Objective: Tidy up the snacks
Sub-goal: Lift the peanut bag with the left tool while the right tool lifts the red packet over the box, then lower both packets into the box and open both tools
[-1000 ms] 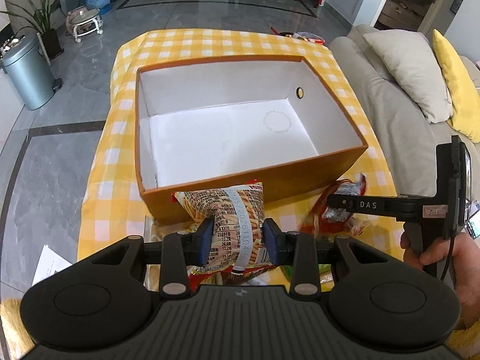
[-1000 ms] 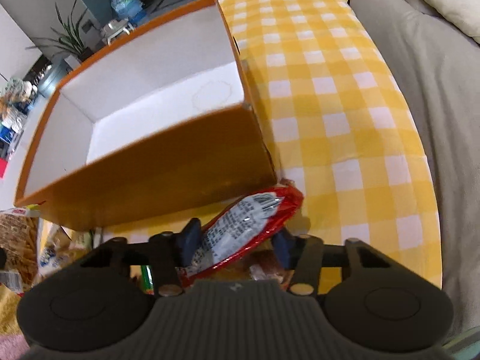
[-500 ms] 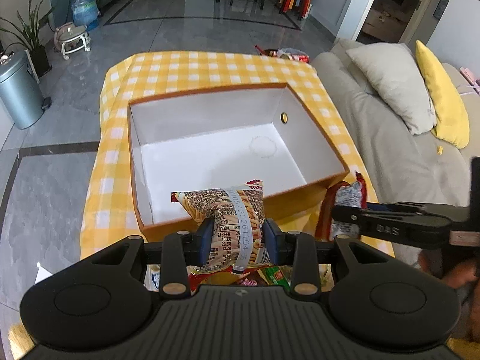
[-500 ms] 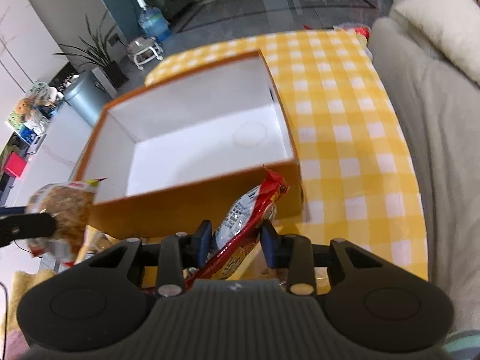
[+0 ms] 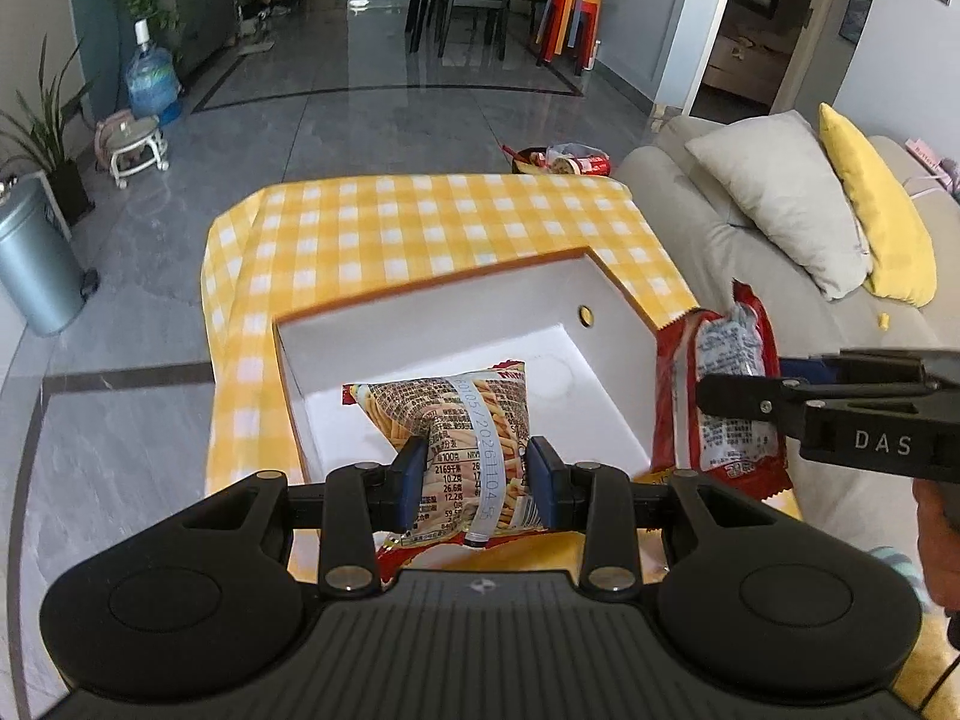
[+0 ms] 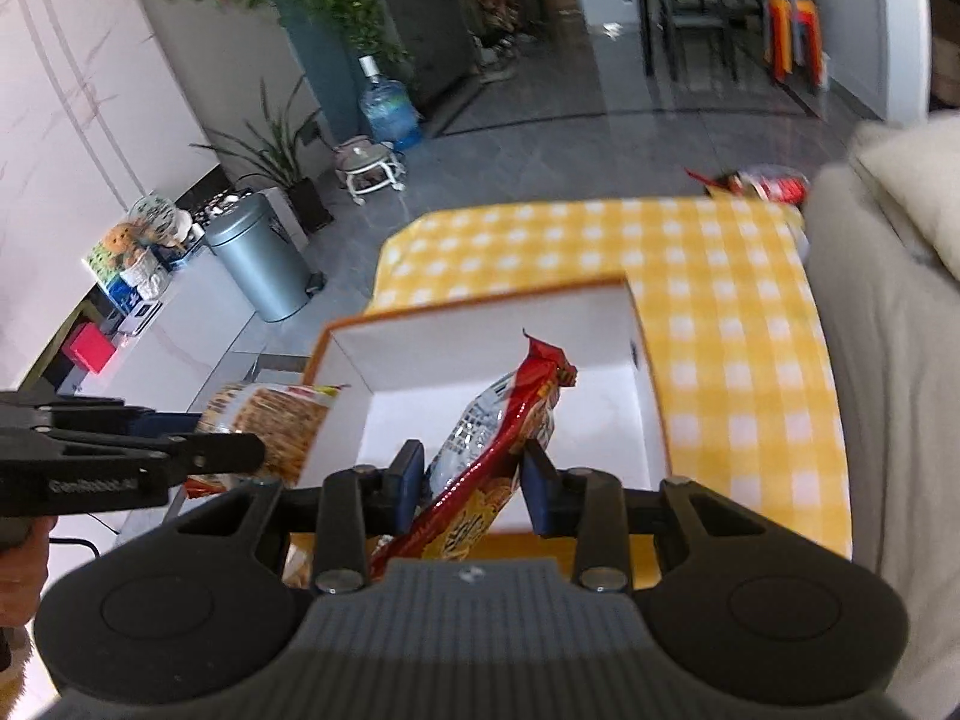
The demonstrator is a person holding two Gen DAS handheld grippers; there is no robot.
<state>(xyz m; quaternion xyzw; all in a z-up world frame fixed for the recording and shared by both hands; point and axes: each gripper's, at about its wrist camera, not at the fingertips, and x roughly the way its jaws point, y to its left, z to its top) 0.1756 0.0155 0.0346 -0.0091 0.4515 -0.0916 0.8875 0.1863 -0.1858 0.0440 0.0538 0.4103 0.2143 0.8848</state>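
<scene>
Within the last second both packets rose off the yellow checked tablecloth (image 5: 384, 228) to hang above the orange box (image 5: 492, 276), so dropping them in looked the likely next step. The left gripper (image 5: 477, 483) stayed clamped on the fries-print packet (image 5: 456, 414); the right gripper (image 6: 474, 483) had just been closing, and its jaws pinched the red packet (image 6: 510, 420). The box's near wall sat hidden behind both grippers, the leftover snacks below were mostly covered, and the right view was blurred
</scene>
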